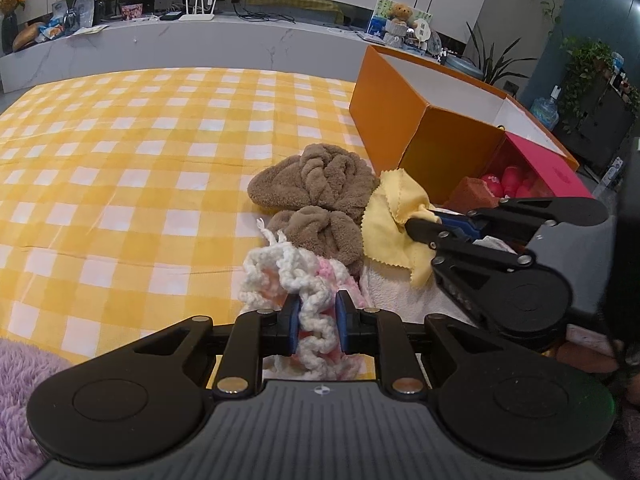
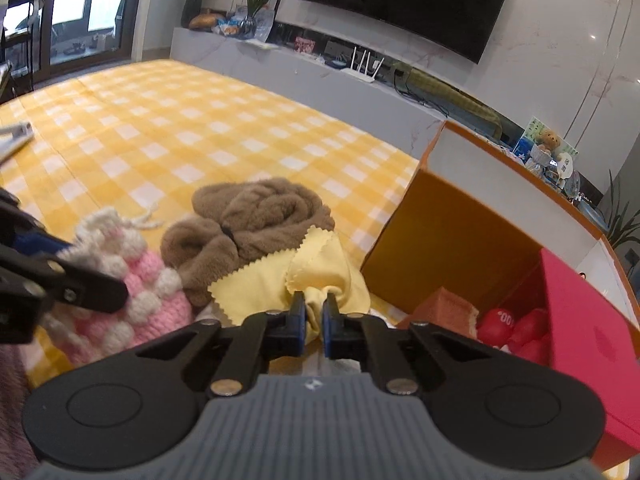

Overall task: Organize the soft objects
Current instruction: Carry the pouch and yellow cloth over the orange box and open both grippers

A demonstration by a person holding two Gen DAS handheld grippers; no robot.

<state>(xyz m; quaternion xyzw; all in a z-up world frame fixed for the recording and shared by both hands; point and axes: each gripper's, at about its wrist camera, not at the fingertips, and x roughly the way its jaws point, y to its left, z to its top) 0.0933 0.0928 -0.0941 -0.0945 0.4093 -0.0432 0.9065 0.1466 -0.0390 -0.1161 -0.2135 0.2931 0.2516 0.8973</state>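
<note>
Counting it up: one brown fuzzy towel (image 1: 312,184), one yellow cloth (image 1: 394,216), one pink-and-white crochet piece (image 1: 296,280), two boxes – orange box (image 1: 400,120), pink box (image 1: 556,168).

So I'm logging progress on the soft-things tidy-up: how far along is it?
Early to midway, it seems. Done: red items and an orange sponge-like block already sit in the orange box. In hand: the left gripper pinches the pink-and-white knit piece, the right gripper pinches the yellow cloth. Left: the brown plush towel lies loose on the checked blanket.
</note>
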